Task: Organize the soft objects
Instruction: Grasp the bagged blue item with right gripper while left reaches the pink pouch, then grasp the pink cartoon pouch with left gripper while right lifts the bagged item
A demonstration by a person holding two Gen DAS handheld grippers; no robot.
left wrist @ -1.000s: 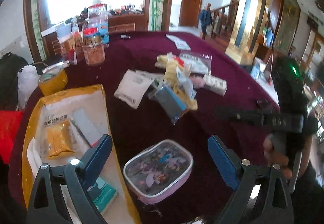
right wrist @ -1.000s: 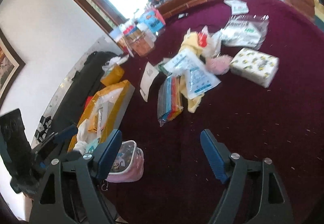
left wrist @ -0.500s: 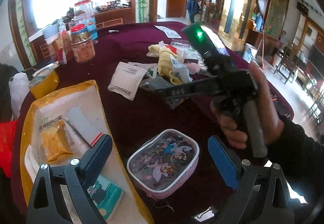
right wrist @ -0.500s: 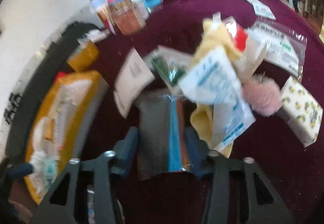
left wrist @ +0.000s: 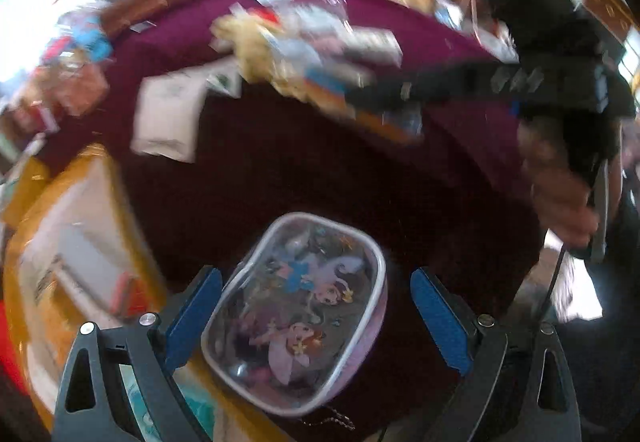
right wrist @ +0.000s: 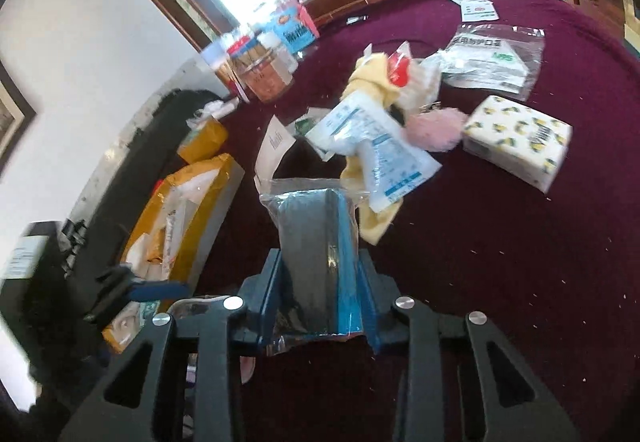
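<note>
My right gripper point(right wrist: 316, 290) is shut on a clear plastic packet of grey and blue cloths point(right wrist: 316, 242), held above the maroon table point(right wrist: 500, 242). The packet also shows blurred in the left wrist view point(left wrist: 384, 114). My left gripper point(left wrist: 316, 314) is open, its jaws on either side of a pink cartoon pouch point(left wrist: 296, 314) lying on the table. A pile of soft items lies beyond: a yellow cloth point(right wrist: 372, 86), mask packets point(right wrist: 372, 146), a pink pompom point(right wrist: 436, 130) and a lemon-print tissue pack point(right wrist: 520, 142).
A yellow box point(right wrist: 188, 210) holding packets sits at the table's left edge. Jars and snack boxes point(right wrist: 268, 62) stand at the far left. A white sachet point(left wrist: 168, 114) lies near the box. A clear mask bag point(right wrist: 488, 58) lies far right.
My right gripper has closed on the cloth packet and lifted it off the table. My left gripper has moved closer over the pink pouch; its view is motion-blurred.
</note>
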